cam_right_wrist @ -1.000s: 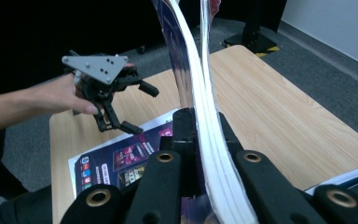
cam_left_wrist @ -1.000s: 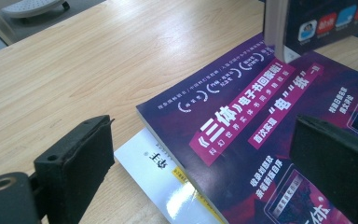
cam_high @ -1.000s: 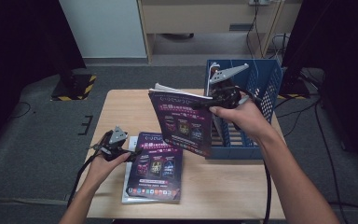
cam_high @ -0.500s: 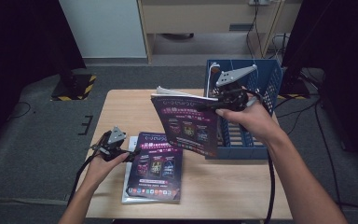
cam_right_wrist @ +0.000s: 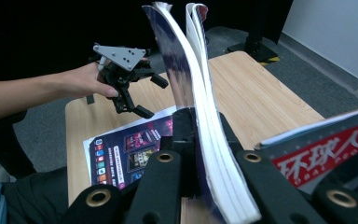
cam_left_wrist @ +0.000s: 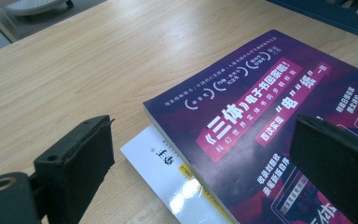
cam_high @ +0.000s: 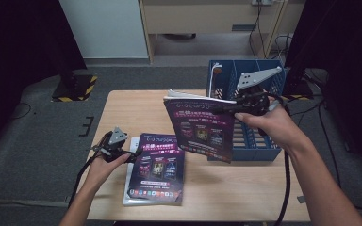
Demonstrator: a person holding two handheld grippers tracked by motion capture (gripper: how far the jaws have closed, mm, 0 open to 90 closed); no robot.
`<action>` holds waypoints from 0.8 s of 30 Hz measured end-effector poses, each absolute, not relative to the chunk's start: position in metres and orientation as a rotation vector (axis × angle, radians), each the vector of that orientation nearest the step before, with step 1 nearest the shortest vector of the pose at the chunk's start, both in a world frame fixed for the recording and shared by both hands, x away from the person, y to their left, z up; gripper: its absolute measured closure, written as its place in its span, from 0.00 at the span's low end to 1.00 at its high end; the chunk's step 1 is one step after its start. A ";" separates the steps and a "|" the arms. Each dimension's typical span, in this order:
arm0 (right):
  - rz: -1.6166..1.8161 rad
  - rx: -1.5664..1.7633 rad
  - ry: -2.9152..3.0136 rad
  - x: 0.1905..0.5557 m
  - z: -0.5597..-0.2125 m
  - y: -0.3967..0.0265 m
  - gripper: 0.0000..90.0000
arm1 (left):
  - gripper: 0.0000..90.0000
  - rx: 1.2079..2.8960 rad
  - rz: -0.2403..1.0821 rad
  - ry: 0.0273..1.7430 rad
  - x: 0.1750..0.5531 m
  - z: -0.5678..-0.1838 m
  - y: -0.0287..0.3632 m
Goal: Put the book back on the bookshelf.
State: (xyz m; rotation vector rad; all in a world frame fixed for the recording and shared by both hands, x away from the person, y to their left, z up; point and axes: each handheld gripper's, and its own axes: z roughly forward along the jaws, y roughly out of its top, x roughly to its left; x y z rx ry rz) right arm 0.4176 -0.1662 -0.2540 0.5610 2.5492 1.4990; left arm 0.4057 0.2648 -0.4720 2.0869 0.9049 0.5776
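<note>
Wooden table [cam_high: 136, 110] mid-frame: my right gripper [cam_high: 245, 106] clamps one purple magazine [cam_high: 200, 129] nearly over the blue crate [cam_high: 259, 141], left gripper [cam_high: 122, 153] gaping, stack [cam_high: 158, 172] still waiting.

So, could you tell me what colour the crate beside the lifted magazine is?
Blue crate; the high view shows it best.

The high view looks forward and down on the table [cam_high: 132, 101]. Each gripper view sits close behind its jaws; all three share the stacked magazines [cam_high: 156, 168] [cam_left_wrist: 261, 121] [cam_right_wrist: 130, 149].
</note>
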 end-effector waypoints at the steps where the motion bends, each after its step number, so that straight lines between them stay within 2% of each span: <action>1: 1.499 0.565 2.546 0.417 -0.253 -0.169 0.94 | 0.07 2.087 0.578 0.905 0.406 -0.472 0.265; 24: 1.458 0.649 2.494 0.397 -0.241 -0.228 0.94 | 0.07 2.095 0.565 0.907 0.406 -0.474 0.263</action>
